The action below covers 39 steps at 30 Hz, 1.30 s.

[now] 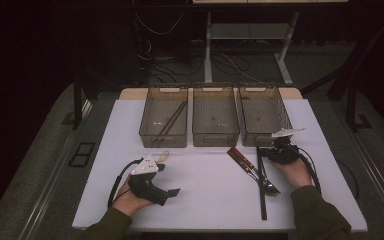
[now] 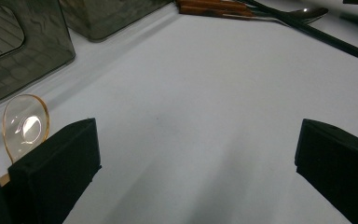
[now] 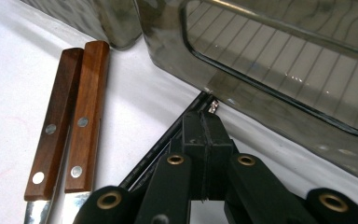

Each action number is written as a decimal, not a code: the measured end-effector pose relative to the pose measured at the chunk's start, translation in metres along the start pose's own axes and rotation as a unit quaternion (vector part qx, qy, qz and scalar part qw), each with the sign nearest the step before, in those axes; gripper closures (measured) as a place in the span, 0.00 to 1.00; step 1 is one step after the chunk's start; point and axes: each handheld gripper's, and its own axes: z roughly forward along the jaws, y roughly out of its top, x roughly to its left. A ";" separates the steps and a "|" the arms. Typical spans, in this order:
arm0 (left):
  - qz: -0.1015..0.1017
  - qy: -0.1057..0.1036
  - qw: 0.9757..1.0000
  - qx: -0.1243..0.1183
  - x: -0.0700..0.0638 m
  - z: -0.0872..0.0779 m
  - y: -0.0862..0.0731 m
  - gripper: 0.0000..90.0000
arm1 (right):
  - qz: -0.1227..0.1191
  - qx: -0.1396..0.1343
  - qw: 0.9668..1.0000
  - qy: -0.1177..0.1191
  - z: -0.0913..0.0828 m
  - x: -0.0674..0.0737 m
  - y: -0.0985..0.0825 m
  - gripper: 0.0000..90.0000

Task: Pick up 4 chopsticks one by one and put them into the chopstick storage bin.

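My left gripper rests on the white table at the front left, held in a hand, jaws open with nothing between them. A clear amber spoon lies just beside its left jaw. My right gripper sits low in front of the right bin, jaws shut. The far end of the black chopsticks lies right at its tips; whether they pinch it is unclear. Two wooden-handled knives lie left of it, and a metal spoon.
Three smoky plastic bins stand in a row at the back; the left bin holds brown chopsticks, with the middle bin next to it. The right bin's wall rises close above my right jaws. White table surface stretches between the two hands.
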 end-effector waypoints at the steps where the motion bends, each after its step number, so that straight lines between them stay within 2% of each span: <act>1: 0.000 0.000 1.000 0.000 0.000 0.000 0.000 0.00 | -0.004 -0.002 1.000 0.002 0.000 0.000 0.000 1.00; 34: 0.001 -0.001 1.000 -0.001 0.000 -0.001 0.000 0.00 | -0.036 0.003 0.999 0.032 0.006 0.021 0.005 1.00; 39: 0.001 -0.001 1.000 0.000 0.000 -0.001 0.000 0.00 | -0.033 0.000 0.999 0.037 0.005 0.021 0.005 1.00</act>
